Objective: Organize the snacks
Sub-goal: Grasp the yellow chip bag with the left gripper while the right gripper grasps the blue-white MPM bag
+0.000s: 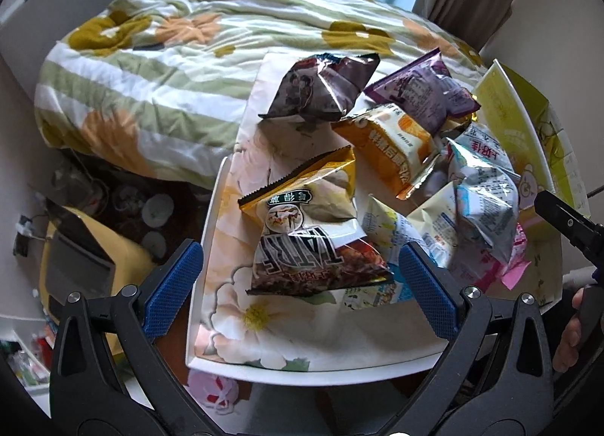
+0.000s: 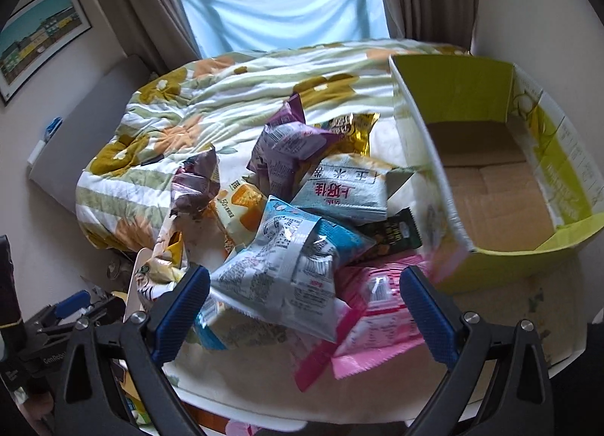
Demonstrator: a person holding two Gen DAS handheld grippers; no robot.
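Snacks (image 2: 287,239) beside open box (image 2: 490,247)

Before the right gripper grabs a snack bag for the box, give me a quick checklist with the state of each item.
1. Right gripper open: ok, jaws spread wide.
2. Right gripper holds nothing: ok.
3. Bag lined up: ok, the blue and white bag lies on top of the pile between the fingers.
4. Box ready: ok, top open, cardboard bottom bare.
5. Left gripper out of the way: ok, open over the gold bag at the tray's other side.
6. Bag free of the pink packet beneath: cannot tell.
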